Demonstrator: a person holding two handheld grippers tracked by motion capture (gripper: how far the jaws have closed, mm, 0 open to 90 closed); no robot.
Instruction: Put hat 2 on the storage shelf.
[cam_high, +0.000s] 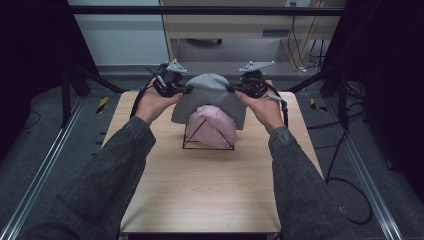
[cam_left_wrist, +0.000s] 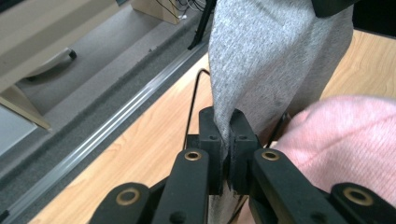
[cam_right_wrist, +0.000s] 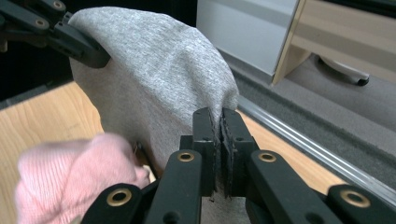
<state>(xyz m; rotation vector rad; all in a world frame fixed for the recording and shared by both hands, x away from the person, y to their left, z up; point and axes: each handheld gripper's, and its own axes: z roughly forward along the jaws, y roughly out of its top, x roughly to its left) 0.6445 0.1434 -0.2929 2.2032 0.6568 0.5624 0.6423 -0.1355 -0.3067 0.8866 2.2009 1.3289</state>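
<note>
My arms reach in, and my left tongs (cam_high: 186, 90) and right tongs (cam_high: 231, 90) each pinch one side of the grey hat (cam_high: 210, 95). I hold it stretched above the pink hat (cam_high: 214, 126) on the wire stand (cam_high: 200, 146), so it can slip over.

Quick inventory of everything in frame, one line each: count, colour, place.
grey hat: 1, grey knit, held up over the middle of the table, stretched between both grippers.
pink hat: 1, pink knit, on the wire stand, below and in front of the grey hat.
wire stand: 1, black, table centre, under the pink hat.
table: 1, light wood.
cables: several, black, on the floor at the right.
left gripper: 1, black, shut on the grey hat's left edge.
right gripper: 1, black, shut on its right edge.
sleeves: 2, dark grey, coming in from the bottom.
</note>
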